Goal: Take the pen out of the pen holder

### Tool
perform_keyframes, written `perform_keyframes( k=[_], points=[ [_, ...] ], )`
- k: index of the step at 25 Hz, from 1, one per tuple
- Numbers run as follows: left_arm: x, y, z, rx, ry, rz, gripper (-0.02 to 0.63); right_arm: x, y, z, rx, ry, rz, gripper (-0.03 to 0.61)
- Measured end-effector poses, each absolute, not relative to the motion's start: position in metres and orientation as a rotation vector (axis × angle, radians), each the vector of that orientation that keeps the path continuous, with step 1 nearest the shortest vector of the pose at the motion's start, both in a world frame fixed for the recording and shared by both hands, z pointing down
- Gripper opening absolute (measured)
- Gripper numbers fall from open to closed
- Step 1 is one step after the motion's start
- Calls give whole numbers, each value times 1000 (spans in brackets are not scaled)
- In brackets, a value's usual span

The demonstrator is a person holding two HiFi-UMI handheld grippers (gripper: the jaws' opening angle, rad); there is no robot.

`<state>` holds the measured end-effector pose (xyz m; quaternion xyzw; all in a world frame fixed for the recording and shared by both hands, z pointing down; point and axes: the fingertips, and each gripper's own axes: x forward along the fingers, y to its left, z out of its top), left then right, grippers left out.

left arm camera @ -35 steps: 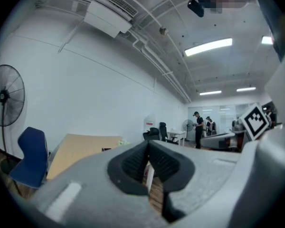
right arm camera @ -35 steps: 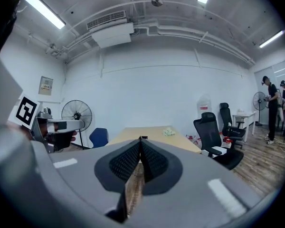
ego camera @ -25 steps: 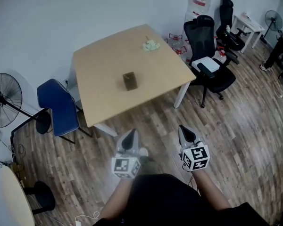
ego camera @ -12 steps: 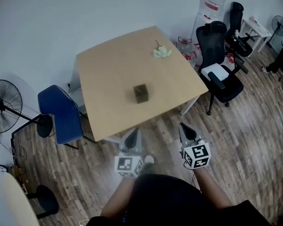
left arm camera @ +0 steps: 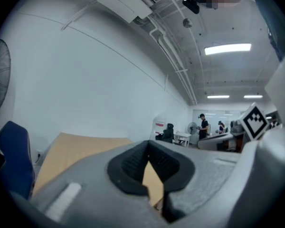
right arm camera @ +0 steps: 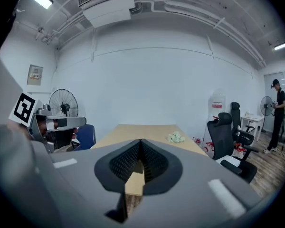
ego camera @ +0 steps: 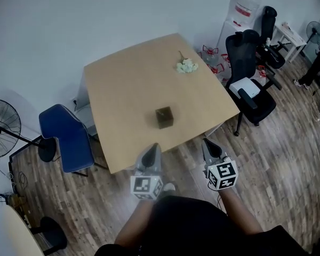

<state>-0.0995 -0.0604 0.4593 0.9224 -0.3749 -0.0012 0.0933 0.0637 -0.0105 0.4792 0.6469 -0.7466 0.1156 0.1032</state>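
Observation:
In the head view a small dark square pen holder (ego camera: pixel 164 117) stands near the middle of the light wooden table (ego camera: pixel 122 84). No pen can be made out in it from here. Both grippers hover over the floor, short of the table's near edge. My left gripper (ego camera: pixel 153 148) is shut and holds nothing, its jaws meeting at the tip in the left gripper view (left arm camera: pixel 148 146). Beside it, my right gripper (ego camera: pixel 207 143) is also shut and holds nothing (right arm camera: pixel 140 144). The holder lies ahead of the two grippers, roughly between their lines.
A pale bunch of flowers (ego camera: pixel 186 65) lies near the table's far right corner. A blue chair (ego camera: pixel 64 137) stands at the table's left, black office chairs (ego camera: pixel 250 84) and a water dispenser (ego camera: pixel 242 9) at its right. A fan (ego camera: pixel 0 129) is far left. People stand far right.
The table and pen holder have come nearer and lower in the head view as the person stepped forward. Both grippers keep their pose, now close to the table's near edge.

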Motion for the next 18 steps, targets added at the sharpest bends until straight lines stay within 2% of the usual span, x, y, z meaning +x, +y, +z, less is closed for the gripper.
perform_keyframes(
  k=[18],
  points=[
    [-118, -139, 490, 2669, -1122, 11, 2, 40, -109, 513, 1799, -2258, 391, 3]
  ],
)
